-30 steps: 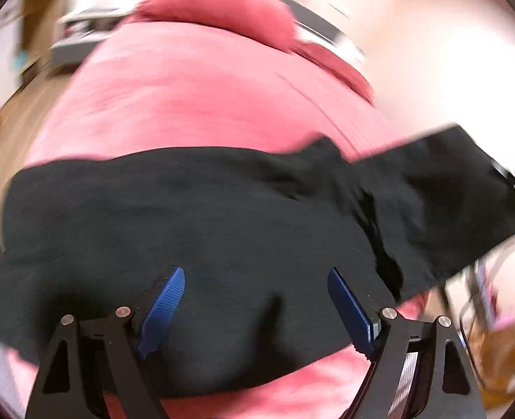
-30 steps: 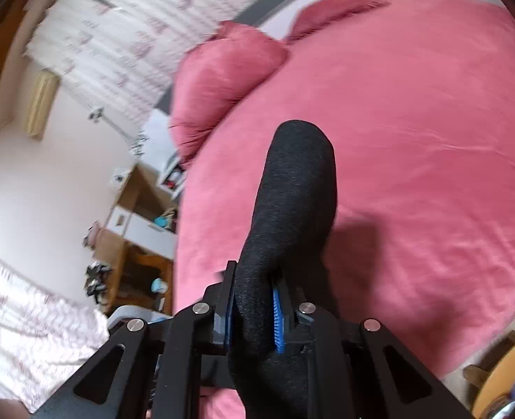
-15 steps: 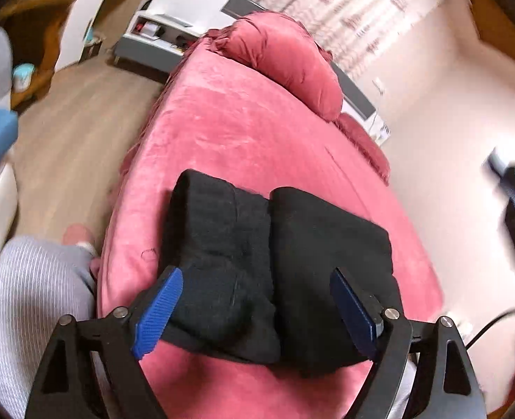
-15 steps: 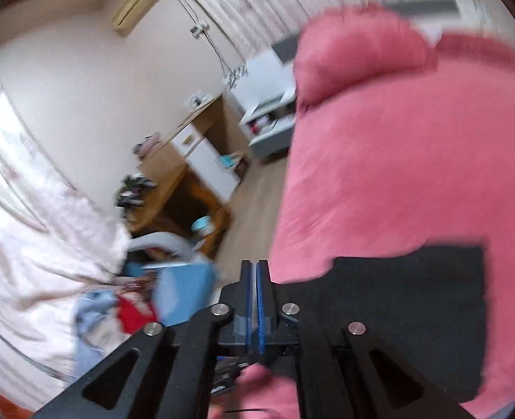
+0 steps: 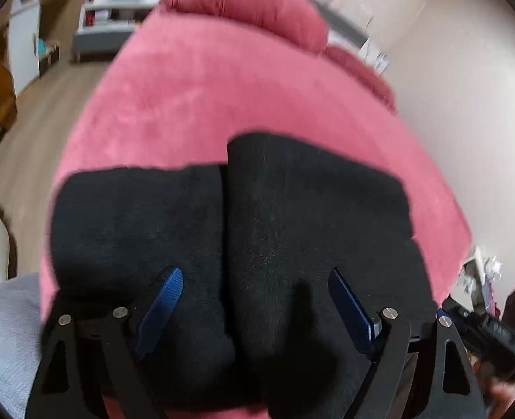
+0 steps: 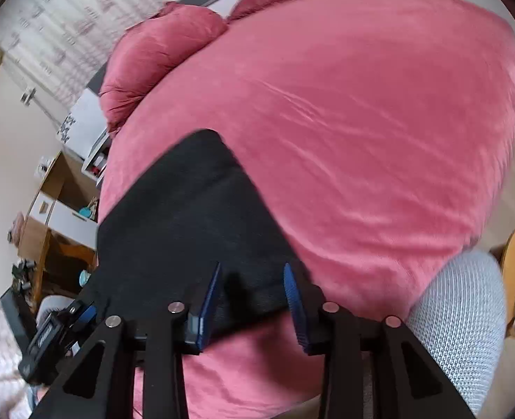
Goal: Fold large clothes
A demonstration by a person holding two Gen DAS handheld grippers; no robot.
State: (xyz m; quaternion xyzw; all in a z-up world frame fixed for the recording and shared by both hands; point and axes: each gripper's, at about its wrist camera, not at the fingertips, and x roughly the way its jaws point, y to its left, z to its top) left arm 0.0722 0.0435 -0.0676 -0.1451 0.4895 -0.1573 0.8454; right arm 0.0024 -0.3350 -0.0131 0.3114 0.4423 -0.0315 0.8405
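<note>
— Left wrist view first: what's the surface and the room?

— A pink bed (image 5: 201, 97) with a pink pillow (image 5: 250, 3) at its head, wooden floor (image 5: 37, 122) to one side, pale wall (image 5: 466, 87) to the other. From the right wrist, patterned curtains (image 6: 68, 17) and a wooden desk (image 6: 48, 230).

— Anything unclear?

— Both frames are blurred. The black garment (image 5: 243, 237) is cut off at the bottom behind the gripper bodies.

— Where is it relative to the fingers?

— Folded on the bed's near edge, a crease down its middle. The left gripper (image 5: 254, 300) is spread wide above it, holding nothing; the right gripper (image 6: 252, 293) is parted over its near corner (image 6: 187, 230). Contact I cannot tell.
</note>
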